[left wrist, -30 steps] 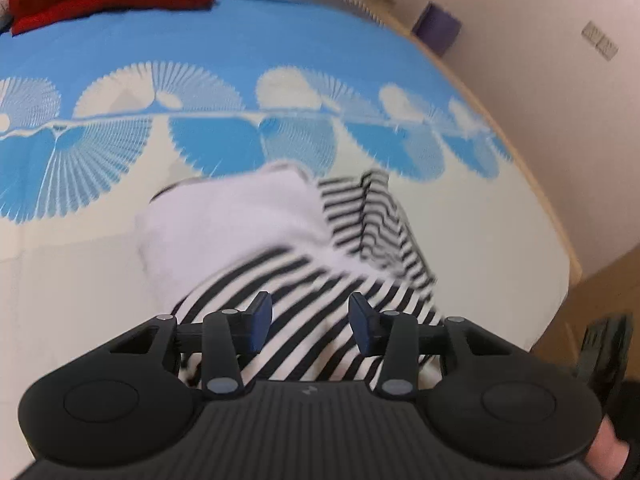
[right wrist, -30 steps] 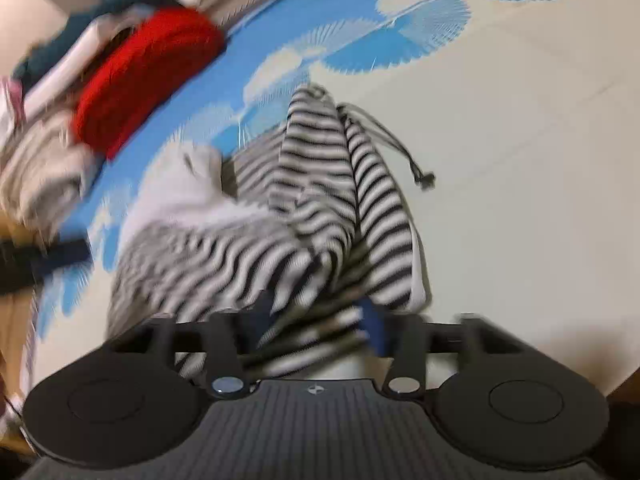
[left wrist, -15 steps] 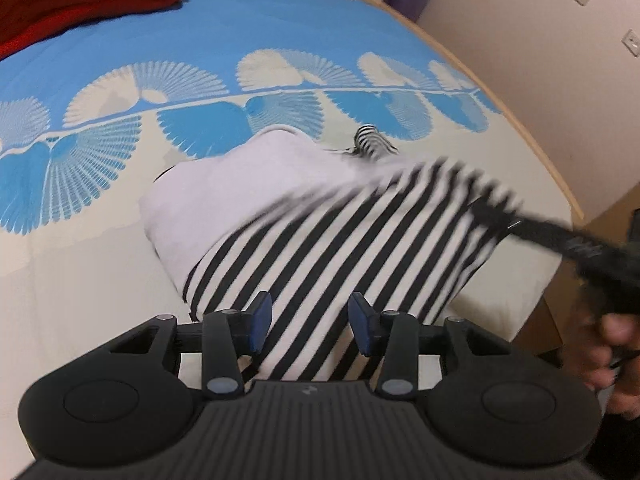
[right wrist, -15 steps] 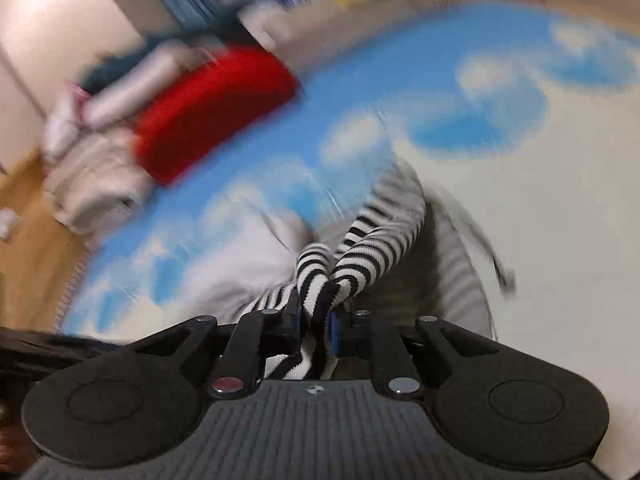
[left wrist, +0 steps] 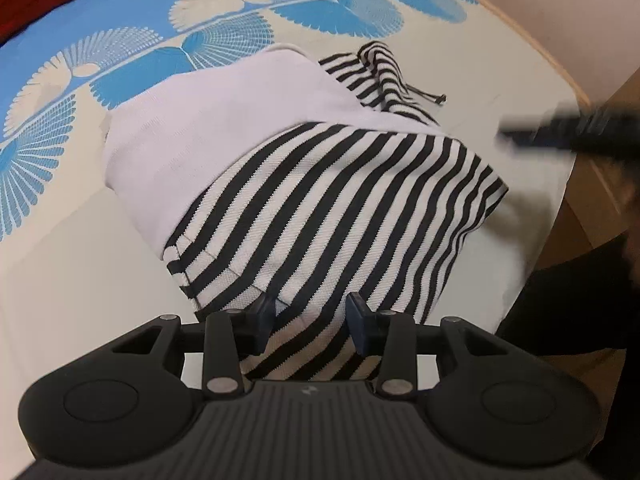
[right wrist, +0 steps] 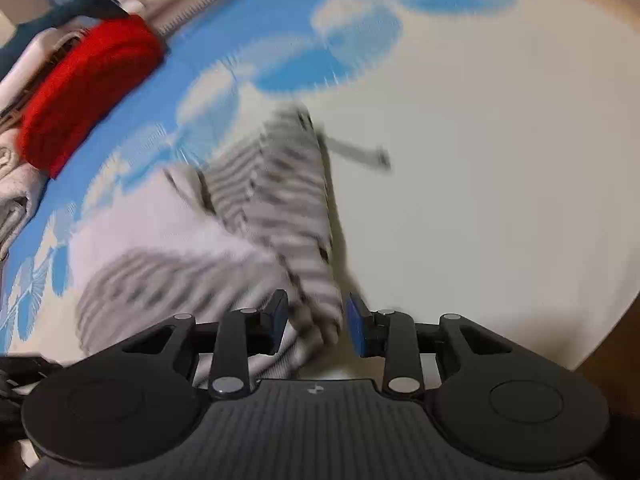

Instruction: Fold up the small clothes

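The striped top [left wrist: 344,200] lies mid-frame on the blue and cream surface [left wrist: 72,280]. The left tool [left wrist: 310,316] is partly open above it, holding nothing. The right tool [right wrist: 316,320] has just opened, cloth loose between.

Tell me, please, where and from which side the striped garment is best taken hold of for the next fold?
Probably at the near hem corner of the striped garment, by the seam at its lower left edge. There the fabric lies flat on the table as a free edge, right in front of the open left tool, so coming in low from the near side should catch it.
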Action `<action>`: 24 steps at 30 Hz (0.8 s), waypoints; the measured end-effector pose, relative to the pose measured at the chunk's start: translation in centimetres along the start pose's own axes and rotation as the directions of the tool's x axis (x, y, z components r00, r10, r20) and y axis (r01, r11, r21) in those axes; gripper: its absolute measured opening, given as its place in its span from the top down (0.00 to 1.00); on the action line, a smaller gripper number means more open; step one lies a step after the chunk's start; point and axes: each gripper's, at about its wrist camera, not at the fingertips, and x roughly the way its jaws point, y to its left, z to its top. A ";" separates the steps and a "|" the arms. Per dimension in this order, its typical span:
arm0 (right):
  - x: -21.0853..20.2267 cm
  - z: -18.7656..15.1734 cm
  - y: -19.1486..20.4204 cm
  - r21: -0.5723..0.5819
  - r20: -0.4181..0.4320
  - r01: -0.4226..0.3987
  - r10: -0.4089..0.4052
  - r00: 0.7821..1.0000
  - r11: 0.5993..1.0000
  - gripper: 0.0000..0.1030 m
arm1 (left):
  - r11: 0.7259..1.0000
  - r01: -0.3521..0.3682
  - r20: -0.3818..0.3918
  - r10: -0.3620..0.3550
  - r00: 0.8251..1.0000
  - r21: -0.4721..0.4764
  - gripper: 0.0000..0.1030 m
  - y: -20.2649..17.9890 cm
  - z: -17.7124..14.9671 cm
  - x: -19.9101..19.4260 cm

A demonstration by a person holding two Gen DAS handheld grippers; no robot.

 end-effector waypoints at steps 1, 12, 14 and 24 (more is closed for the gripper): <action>-1.0 1.1 0.5 -0.024 0.035 -0.022 0.022 0.999 0.999 0.65 | 1.000 -0.005 -0.001 0.005 1.000 0.009 0.57 -0.1 0.0 0.1; -0.9 8.0 3.5 -0.284 0.158 -0.161 0.211 0.965 0.945 0.54 | 0.997 -0.067 -0.059 0.069 0.996 0.034 0.53 -0.6 -0.6 1.1; 2.2 8.5 3.9 -0.225 0.065 -0.166 0.185 0.981 0.960 0.60 | 0.999 -0.042 -0.024 0.042 0.999 0.007 0.54 -0.4 -0.3 0.1; 14.4 8.5 8.5 -0.124 -0.216 -0.204 0.174 0.961 0.971 0.46 | 0.976 -0.051 0.107 0.075 0.991 -0.214 0.54 5.0 0.4 -3.6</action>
